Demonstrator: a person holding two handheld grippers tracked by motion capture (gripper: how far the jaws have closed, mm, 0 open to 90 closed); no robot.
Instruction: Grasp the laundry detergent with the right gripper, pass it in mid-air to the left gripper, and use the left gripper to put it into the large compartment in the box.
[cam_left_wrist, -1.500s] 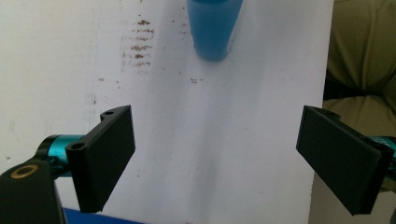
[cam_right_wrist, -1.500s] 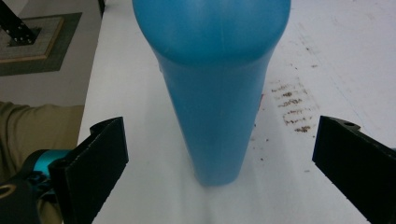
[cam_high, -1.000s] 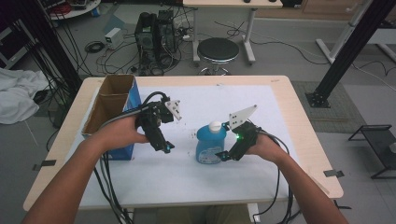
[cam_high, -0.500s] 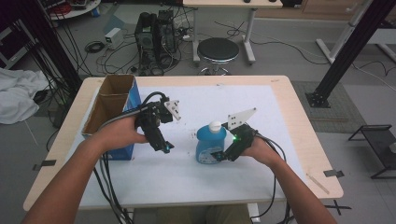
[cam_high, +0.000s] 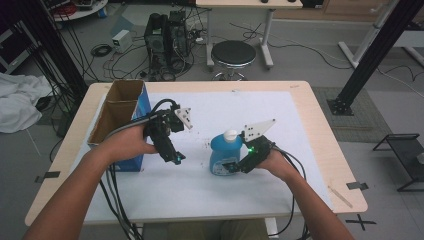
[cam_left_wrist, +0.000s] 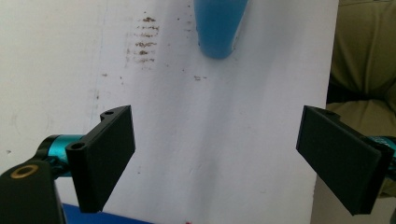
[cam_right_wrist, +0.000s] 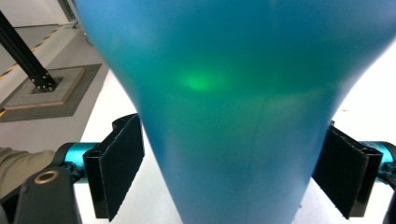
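Wooden table (cam_high: 320, 135) under a white sheet (cam_high: 220, 190), centre of the high view; grey floor with a round black stool (cam_high: 233, 52) and a tangle of cables (cam_high: 165, 47) along the upper edge. Open cardboard box (cam_high: 117, 112) with a blue side, standing at the left end of the table. Blue bottle (cam_high: 223, 155) with a white cap, upright, just right of centre on the sheet; also at top centre of the left gripper view (cam_left_wrist: 218, 25), well apart from those jaws. Right gripper (cam_high: 234, 167), lower right of centre, reaching to the bottle's base from the right; jaws just closing, one pad (cam_right_wrist: 116, 165) at each flank of the bottle body (cam_right_wrist: 233, 107), left pad touching or nearly so, firm pressure not discernible. Left gripper (cam_high: 176, 159), left of centre beside the box, pointing down at bare sheet; jaws wide apart, nothing between them (cam_left_wrist: 215, 163).
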